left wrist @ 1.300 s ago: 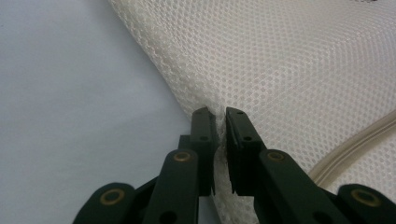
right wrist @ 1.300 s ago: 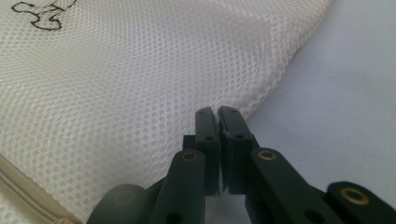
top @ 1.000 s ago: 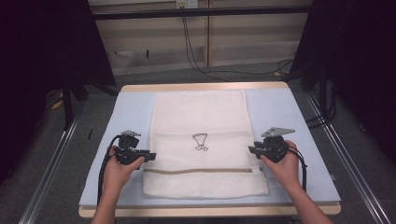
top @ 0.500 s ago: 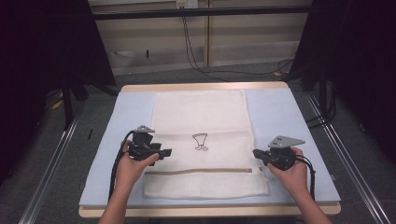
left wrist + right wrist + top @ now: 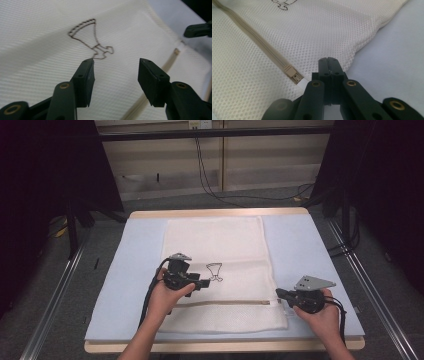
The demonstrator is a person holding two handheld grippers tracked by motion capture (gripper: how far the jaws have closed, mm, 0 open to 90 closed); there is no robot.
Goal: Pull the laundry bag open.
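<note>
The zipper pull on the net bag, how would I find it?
Start at the white mesh laundry bag on the pale blue table cover. Follow its beige zipper to the right end, beside the shut right gripper. The small white-tipped beige zipper pull sits there, unlike the black drawing.

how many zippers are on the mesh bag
1: a beige zipper runs across the mesh bag near its front edge, its slider at the end by the right gripper. Any on the underside would be hidden.
</note>
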